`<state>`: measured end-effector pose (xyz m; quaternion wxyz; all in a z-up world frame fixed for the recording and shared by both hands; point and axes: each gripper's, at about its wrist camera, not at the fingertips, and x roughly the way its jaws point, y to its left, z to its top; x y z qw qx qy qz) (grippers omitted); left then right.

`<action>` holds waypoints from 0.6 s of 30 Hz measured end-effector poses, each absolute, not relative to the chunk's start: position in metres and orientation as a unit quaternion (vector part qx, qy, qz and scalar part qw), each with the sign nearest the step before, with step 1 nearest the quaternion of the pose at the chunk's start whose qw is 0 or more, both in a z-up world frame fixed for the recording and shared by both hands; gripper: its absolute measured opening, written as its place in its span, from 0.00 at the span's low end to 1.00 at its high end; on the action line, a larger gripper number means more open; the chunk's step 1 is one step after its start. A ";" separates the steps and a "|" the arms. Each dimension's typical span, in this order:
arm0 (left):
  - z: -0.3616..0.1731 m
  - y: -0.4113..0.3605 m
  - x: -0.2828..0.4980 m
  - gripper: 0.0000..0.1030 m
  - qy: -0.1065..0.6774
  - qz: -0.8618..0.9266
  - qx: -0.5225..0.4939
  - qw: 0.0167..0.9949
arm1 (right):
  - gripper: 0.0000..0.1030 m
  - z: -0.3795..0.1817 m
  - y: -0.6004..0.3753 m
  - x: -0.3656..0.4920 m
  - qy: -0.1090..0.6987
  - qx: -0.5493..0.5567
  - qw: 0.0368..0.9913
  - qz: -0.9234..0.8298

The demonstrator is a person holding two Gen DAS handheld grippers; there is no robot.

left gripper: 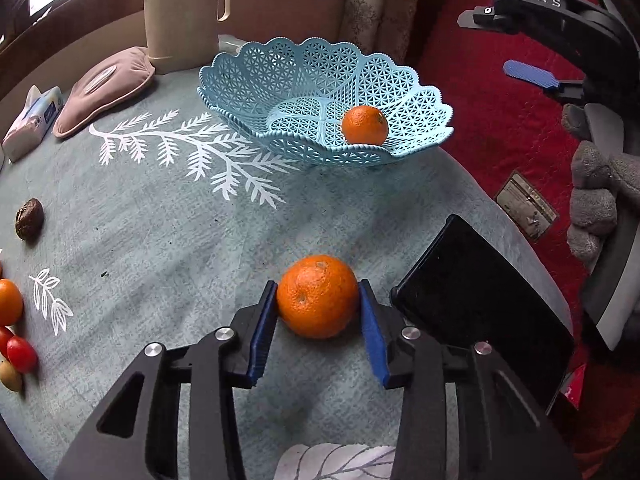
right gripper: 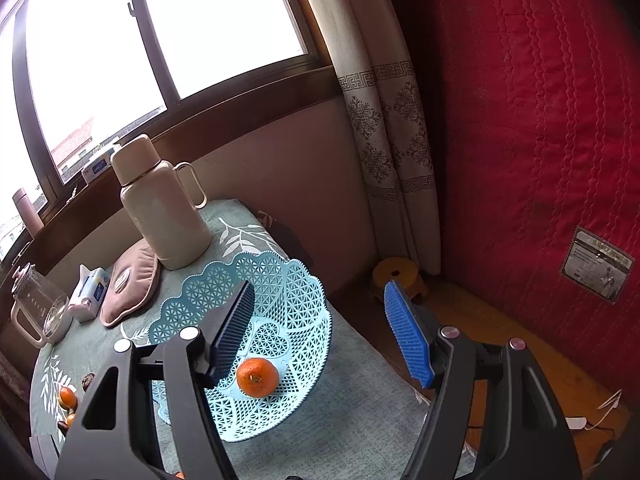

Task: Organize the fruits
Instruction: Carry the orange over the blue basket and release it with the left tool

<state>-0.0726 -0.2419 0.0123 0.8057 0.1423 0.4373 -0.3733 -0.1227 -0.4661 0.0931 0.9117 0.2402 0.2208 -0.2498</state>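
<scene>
My left gripper (left gripper: 318, 300) is shut on an orange (left gripper: 318, 296), both blue pads touching its sides, low over the grey-green tablecloth (left gripper: 160, 216). A light blue lattice basket (left gripper: 280, 80) stands at the table's far right and holds one orange (left gripper: 365, 125). More fruit lies at the left edge: an orange (left gripper: 8, 302), red cherry tomatoes (left gripper: 20, 354) and a dark brown fruit (left gripper: 29, 219). My right gripper (right gripper: 320, 336) is open and empty, raised above the basket (right gripper: 296, 300) and its orange (right gripper: 257, 377); it also shows at the upper right of the left wrist view (left gripper: 520, 44).
A black phone-like slab (left gripper: 488, 308) lies at the table's right edge beside the left gripper. A cream thermos (left gripper: 180, 12), a pink cushion (left gripper: 104, 88) and a tissue pack (left gripper: 34, 120) stand at the back. A glass jug (right gripper: 38, 308) is at far left. A red quilt (right gripper: 540, 140) hangs at right.
</scene>
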 end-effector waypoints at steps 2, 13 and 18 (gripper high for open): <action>0.018 -0.241 -0.074 0.39 0.431 -0.375 0.141 0.809 | 0.67 0.093 -0.468 -0.123 0.220 0.241 0.911 -0.251; 0.076 -0.264 -0.054 0.39 0.368 -0.385 0.118 0.838 | 0.67 0.084 -0.470 -0.114 0.235 0.241 0.907 -0.253; 0.080 -0.282 -0.036 0.39 0.360 -0.387 0.114 0.841 | 0.67 0.078 -0.470 -0.108 0.244 0.240 0.905 -0.253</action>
